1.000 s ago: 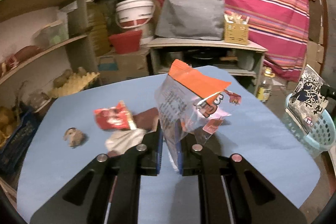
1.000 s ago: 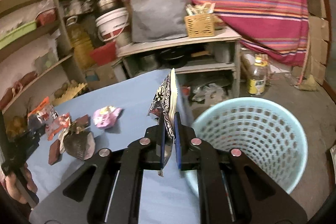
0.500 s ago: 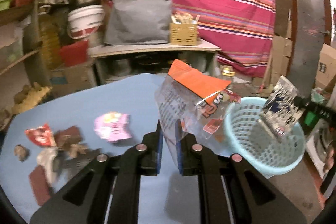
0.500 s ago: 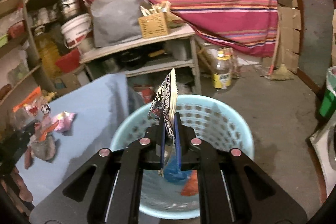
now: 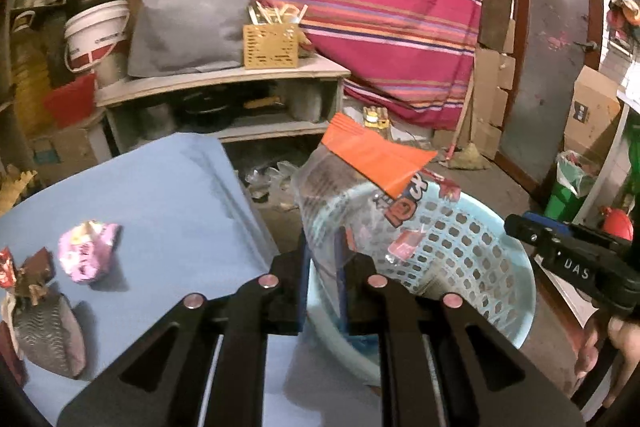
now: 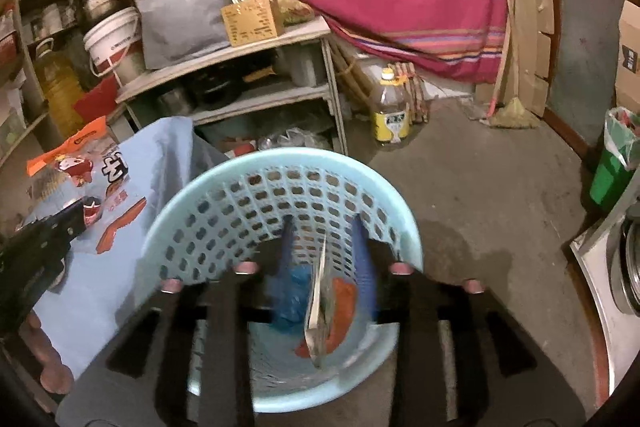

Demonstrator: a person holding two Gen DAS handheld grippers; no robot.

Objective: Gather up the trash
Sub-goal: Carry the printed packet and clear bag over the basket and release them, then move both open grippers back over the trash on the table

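My left gripper (image 5: 322,255) is shut on a clear snack bag with an orange top (image 5: 372,163) and holds it over the near rim of the light blue basket (image 5: 480,255). In the right wrist view my right gripper (image 6: 324,243) is open above the basket (image 6: 224,211). The black-and-white wrapper (image 6: 320,311) is loose between the fingers, falling into the basket onto blue and orange trash. The left gripper with its bag (image 6: 80,179) shows at the left.
On the blue table (image 5: 160,195) lie a pink wrapper (image 5: 86,255), a grey wrapper (image 5: 48,331) and brown scraps at the left edge. A shelf unit (image 5: 224,87) stands behind. An oil bottle (image 6: 390,111) and a green bin (image 6: 612,171) stand on the floor.
My right gripper has opened and let go of the black-and-white wrapper, which drops into the basket. My left gripper has carried the orange-topped bag right, from over the table to the basket.
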